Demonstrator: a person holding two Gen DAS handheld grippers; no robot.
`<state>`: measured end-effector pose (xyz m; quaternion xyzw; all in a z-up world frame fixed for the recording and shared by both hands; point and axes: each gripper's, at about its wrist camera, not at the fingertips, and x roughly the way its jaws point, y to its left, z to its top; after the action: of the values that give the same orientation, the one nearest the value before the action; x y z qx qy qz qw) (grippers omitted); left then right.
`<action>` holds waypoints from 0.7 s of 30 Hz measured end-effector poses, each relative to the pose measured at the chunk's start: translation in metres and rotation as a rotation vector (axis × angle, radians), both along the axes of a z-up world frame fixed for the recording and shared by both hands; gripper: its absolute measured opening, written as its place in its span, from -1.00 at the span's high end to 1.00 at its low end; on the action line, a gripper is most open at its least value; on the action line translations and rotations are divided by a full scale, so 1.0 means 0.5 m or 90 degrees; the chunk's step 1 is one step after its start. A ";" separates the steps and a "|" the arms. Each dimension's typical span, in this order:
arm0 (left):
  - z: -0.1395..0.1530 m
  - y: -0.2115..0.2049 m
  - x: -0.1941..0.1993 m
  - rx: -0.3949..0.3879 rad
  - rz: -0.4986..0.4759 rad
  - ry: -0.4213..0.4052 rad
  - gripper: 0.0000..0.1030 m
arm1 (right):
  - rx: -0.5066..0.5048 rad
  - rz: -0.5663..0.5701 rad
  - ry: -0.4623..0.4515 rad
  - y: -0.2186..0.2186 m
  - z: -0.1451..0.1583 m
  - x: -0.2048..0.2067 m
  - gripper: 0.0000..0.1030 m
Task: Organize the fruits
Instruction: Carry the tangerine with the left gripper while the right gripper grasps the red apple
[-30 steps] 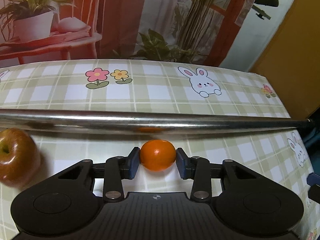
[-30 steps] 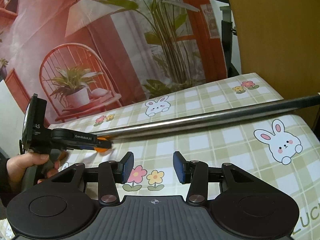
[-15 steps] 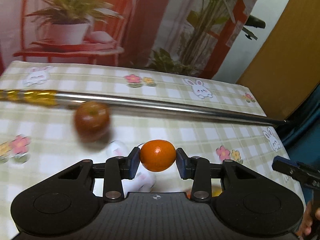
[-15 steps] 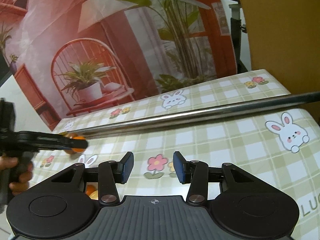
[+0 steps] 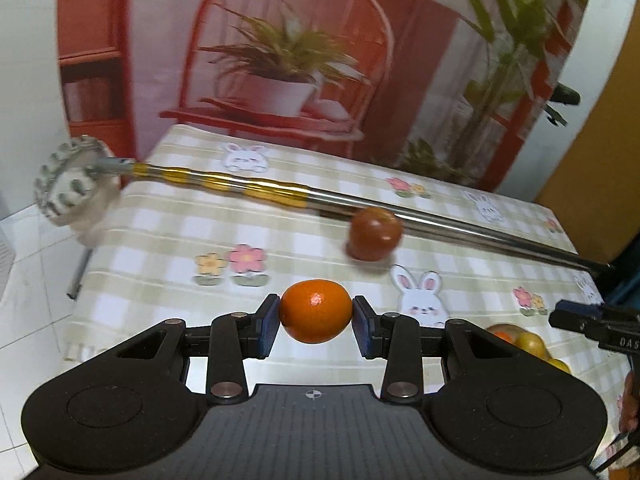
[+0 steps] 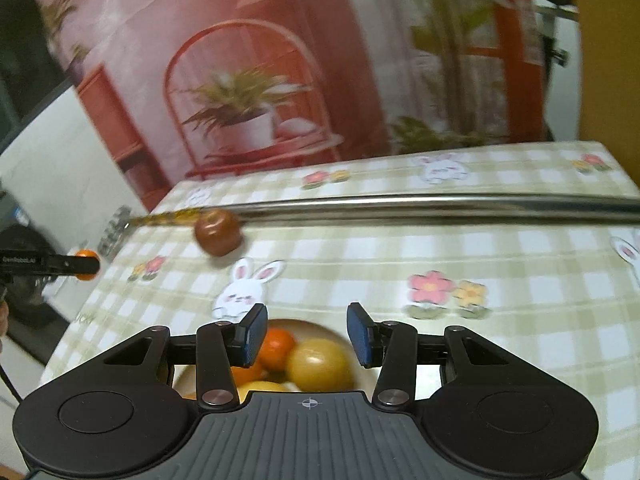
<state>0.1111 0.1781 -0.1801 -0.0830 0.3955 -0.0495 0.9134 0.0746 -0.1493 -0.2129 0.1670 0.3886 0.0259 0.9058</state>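
My left gripper (image 5: 316, 318) is shut on an orange tangerine (image 5: 316, 311) and holds it above the table. It shows from the side in the right wrist view (image 6: 86, 266), at the table's left edge. A red apple (image 5: 375, 233) lies on the checked tablecloth against a metal pole; it also shows in the right wrist view (image 6: 218, 232). My right gripper (image 6: 306, 338) is open and empty above a plate (image 6: 320, 326) holding tangerines (image 6: 278, 344) and a yellow fruit (image 6: 320, 364). The plate's fruit (image 5: 528, 342) shows at the right in the left wrist view.
A long metal pole (image 5: 460, 224) with a gold handle and a round head (image 5: 70, 184) lies across the table; it also shows in the right wrist view (image 6: 440, 204). The table's left edge (image 5: 80, 280) drops to a tiled floor. A printed backdrop stands behind.
My left gripper has risen and pulled back to the left with the tangerine, away from the pole and apple. My right gripper has moved over the plate of fruit.
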 end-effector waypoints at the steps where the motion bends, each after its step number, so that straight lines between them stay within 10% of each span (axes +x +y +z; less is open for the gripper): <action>1: -0.001 0.009 -0.003 -0.002 0.006 -0.004 0.21 | -0.008 0.013 -0.002 0.018 0.003 0.013 0.19; 14: -0.041 0.063 -0.002 -0.041 0.056 -0.033 0.21 | -0.049 0.091 -0.031 0.176 0.004 0.257 -0.01; 21: -0.059 0.093 -0.004 -0.065 0.077 -0.033 0.21 | 0.003 0.039 0.007 0.199 -0.068 0.381 -0.45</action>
<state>0.1092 0.2245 -0.2094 -0.1519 0.3629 -0.0167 0.9192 0.2653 -0.0500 -0.2471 0.1576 0.3986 0.0534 0.9019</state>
